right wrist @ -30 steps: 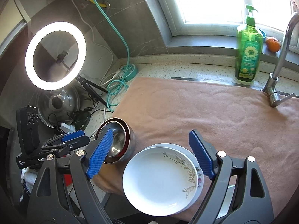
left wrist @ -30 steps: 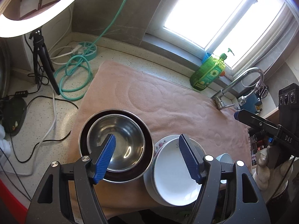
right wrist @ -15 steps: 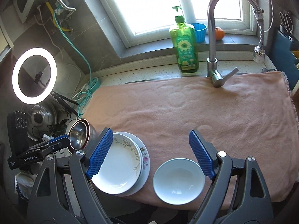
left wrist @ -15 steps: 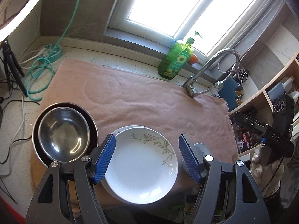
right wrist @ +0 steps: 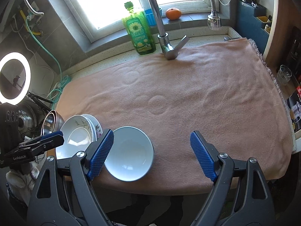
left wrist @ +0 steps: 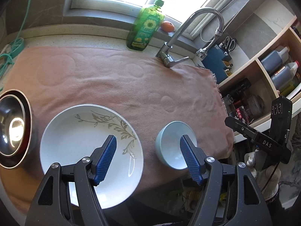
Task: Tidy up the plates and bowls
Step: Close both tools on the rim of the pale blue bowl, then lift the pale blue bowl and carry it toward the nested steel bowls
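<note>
Left gripper point(left wrist: 147, 159) and right gripper point(right wrist: 150, 155): jaws held apart, nothing gripped. Pale blue bowl point(right wrist: 129, 154) is seated on the pink towel point(right wrist: 188, 98), near edge; white plates point(right wrist: 75, 135) are stacked just left of the bowl, steel bowl point(left wrist: 12, 130) beyond.

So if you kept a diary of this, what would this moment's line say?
left gripper: open, empty | right gripper: open, empty | small bowl: on towel beside plates | metal bowls: nested, far left
</note>
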`<state>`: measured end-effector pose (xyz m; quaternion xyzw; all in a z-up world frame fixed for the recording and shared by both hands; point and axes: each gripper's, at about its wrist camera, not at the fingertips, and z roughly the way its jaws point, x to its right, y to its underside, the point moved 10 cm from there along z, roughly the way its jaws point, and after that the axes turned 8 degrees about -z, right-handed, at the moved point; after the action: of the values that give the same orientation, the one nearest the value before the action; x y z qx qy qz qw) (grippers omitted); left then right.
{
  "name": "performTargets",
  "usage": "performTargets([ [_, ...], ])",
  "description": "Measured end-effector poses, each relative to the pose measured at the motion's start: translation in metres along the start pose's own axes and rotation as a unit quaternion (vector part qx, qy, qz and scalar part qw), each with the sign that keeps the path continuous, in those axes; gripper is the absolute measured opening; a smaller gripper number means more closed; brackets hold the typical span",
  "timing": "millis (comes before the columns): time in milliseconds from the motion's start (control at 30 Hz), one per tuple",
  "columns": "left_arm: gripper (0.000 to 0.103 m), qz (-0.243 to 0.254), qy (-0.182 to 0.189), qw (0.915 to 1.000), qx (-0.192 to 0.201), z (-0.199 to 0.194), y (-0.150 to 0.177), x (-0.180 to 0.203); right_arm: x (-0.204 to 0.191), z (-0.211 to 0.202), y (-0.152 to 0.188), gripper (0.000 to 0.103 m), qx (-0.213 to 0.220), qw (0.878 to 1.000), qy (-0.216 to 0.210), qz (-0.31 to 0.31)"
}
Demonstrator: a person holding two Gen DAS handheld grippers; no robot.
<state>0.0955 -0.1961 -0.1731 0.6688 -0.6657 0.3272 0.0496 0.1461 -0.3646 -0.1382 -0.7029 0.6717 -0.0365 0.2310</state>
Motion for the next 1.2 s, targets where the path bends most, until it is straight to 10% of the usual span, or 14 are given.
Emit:
performTargets([
  [467, 0.066, 0.055, -0.017, 0.9967, -0.057, 0.057, 0.032, 0.027, 0.011, 0.036, 0.05, 0.062, -0.053, 0.998, -0.034, 0.027],
  [633, 0.042, 0.049, -0.016, 0.9961, -0.072, 0.071, 0.034, 0.026, 0.008, 0.048, 0.06, 0.05, -0.068, 0.996, -0.051, 0.034],
  [1200, 0.019, 0.026, -0.008, 0.995, -0.096, 0.09, 0.039, 0.022, -0.001, 0.075, 0.07, 0.014, -0.103, 0.988, -0.101, 0.061],
])
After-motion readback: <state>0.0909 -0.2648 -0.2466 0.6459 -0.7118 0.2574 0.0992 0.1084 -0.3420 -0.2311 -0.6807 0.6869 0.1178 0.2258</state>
